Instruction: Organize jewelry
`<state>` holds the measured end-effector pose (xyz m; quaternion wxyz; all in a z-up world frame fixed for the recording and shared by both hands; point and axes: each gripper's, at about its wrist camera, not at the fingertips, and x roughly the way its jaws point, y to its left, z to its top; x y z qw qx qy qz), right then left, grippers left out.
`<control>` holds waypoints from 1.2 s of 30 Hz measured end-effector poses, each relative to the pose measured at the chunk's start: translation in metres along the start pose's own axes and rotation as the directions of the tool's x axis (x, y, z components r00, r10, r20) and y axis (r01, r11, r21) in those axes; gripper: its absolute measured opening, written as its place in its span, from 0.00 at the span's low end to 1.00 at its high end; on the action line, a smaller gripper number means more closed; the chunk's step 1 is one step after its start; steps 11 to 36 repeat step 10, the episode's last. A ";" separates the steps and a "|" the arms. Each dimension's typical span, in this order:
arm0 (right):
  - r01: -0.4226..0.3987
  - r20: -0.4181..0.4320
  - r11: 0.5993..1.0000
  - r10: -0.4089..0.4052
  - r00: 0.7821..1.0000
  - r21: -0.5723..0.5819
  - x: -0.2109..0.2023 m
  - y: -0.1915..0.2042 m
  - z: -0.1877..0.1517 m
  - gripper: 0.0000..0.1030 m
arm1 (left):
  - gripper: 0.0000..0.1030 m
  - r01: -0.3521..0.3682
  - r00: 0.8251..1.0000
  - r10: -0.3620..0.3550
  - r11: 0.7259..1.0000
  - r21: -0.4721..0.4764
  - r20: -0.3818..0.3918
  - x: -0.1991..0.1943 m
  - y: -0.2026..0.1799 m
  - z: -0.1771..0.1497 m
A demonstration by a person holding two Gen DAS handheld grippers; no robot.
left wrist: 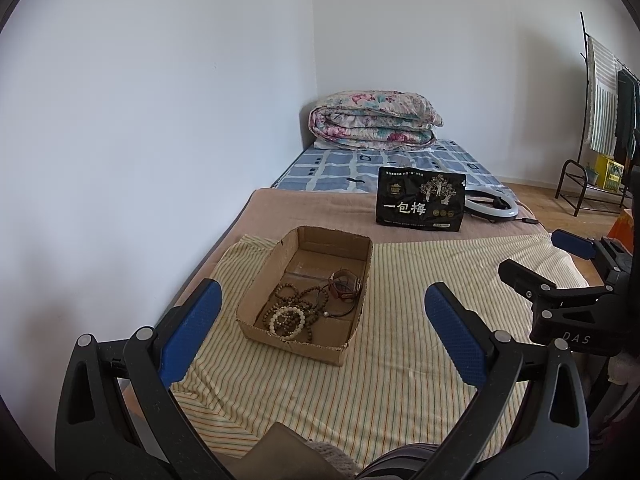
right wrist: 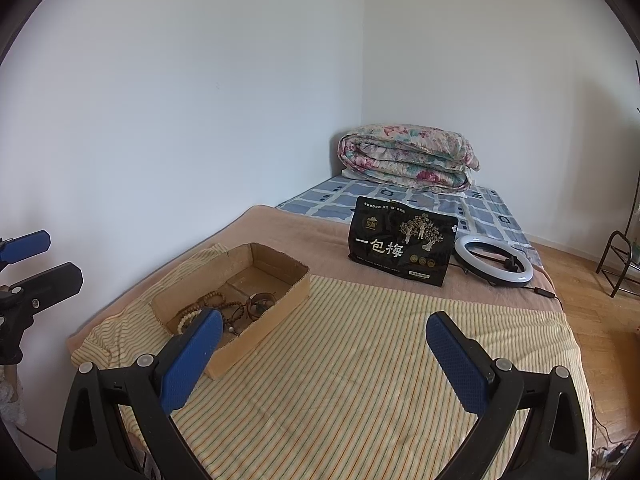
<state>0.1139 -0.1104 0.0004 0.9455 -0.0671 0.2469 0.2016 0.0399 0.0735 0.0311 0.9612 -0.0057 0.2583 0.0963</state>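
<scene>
- Two grippers, both spread wide and holding nothing, hover over the striped cloth (left wrist: 400, 320) on the bed.
- Left gripper (left wrist: 322, 328): the cardboard box (left wrist: 348, 252) lies straight ahead between its fingers, long axis running away from it; this gripper appears nearer.
- Jewelry (left wrist: 304, 304), beaded bracelets and a watch, sits heaped in the box's near end.
- Right gripper (right wrist: 322, 354): box lies ahead-left, toward the cloth's left edge.
- Legible: "一包梅" on the black pouch (left wrist: 420, 200); "DAS" on the right gripper's body.
</scene>
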 end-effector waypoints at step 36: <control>-0.002 -0.004 1.000 0.002 1.000 0.009 -0.001 -0.001 -0.003 1.00 | 1.00 0.000 1.000 0.000 1.000 -0.002 0.006 0.003 -0.001 0.001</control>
